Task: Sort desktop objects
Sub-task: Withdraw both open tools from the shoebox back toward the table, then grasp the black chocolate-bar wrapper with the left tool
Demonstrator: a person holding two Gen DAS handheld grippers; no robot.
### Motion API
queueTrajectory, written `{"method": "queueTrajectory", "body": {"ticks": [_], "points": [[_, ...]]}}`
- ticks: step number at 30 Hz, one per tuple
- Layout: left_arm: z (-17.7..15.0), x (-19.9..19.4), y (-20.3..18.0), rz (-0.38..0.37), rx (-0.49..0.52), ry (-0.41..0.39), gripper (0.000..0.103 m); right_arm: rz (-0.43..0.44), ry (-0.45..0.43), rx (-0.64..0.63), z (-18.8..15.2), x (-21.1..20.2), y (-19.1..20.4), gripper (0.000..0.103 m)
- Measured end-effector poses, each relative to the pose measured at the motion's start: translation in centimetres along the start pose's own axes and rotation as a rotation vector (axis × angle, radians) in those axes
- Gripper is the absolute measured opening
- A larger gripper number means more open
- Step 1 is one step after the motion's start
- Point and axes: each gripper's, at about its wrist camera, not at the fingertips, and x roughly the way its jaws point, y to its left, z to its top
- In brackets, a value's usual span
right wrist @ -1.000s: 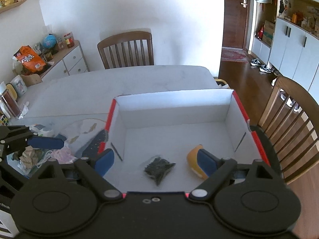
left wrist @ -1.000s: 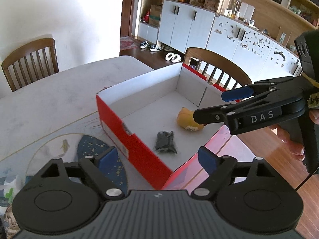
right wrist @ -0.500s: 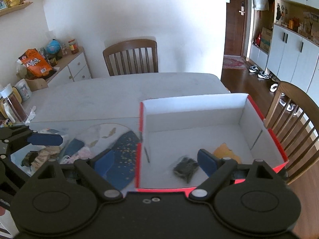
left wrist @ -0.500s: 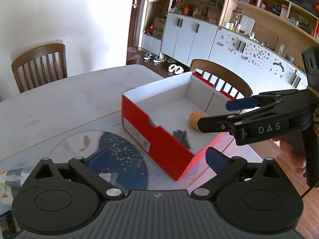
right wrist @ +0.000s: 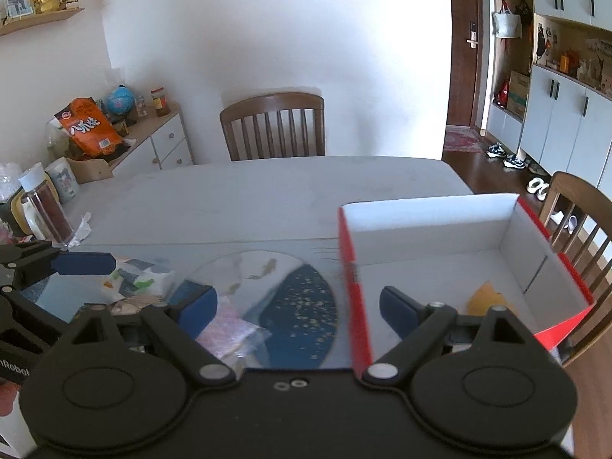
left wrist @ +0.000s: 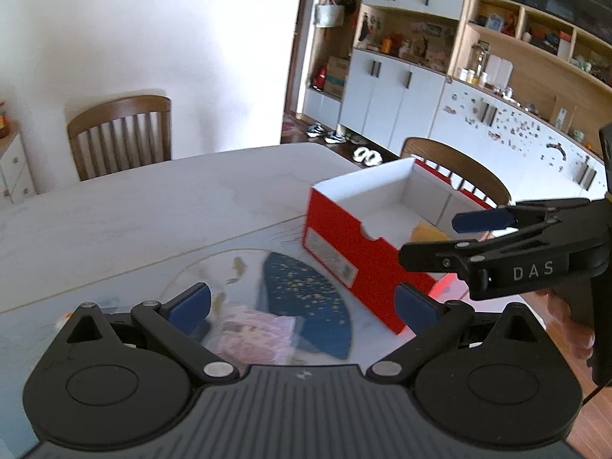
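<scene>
My left gripper [left wrist: 302, 306] hangs open over a round glass mat [left wrist: 244, 267] with a blue speckled pattern, nothing between its jaws. A pink packet [left wrist: 256, 334] lies on the mat just ahead of it. The red box [left wrist: 344, 256] with white inside stands to the right and holds a yellow object [left wrist: 428, 233]. My right gripper [right wrist: 296, 306] is open and empty, straddling the box's left wall [right wrist: 354, 287]; the yellow object [right wrist: 485, 298] lies beyond its right finger. A pile of packets [right wrist: 141, 279] sits left of the mat, near the left gripper's pad [right wrist: 82, 262].
A marble table [right wrist: 267, 191] carries everything. Wooden chairs stand at the far side [right wrist: 273, 126] and right of the box [right wrist: 573, 206]. A clear bottle with dark red contents [right wrist: 46, 210] and crumpled paper sit at the table's left edge. A hand [left wrist: 566, 306] holds the right gripper.
Both grippers have swung left, away from over the box toward the mat and packets. The left jaws have widened. The dark bag in the box has dropped out of sight.
</scene>
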Motion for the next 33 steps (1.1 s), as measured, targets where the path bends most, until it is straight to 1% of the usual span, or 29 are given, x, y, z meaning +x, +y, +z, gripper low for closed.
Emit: {"method": "queueTrajectory", "body": {"ticks": [11, 18, 25, 33], "points": [[-2.2, -2.7, 3.9, 0.054, -0.022, -0.033, 0.103, 0.02, -0.001, -0.054, -1.0, 0.8, 4.8, 0.092], [-3.6, -3.8, 6.0, 0.082, -0.044, -0.026, 0.103, 0.041, 0.007, -0.077, -1.3, 1.3, 7.3, 0.093], [-5.4, -4.8, 7.8, 0.124, -0.05, -0.039, 0.103, 0.049, 0.019, -0.096, -1.9, 2.2, 9.0, 0.092], [-7.2, -4.8, 10.3, 0.192, -0.077, -0.031, 0.103, 0.022, 0.025, -0.12, -2.5, 3.6, 9.7, 0.092]]}}
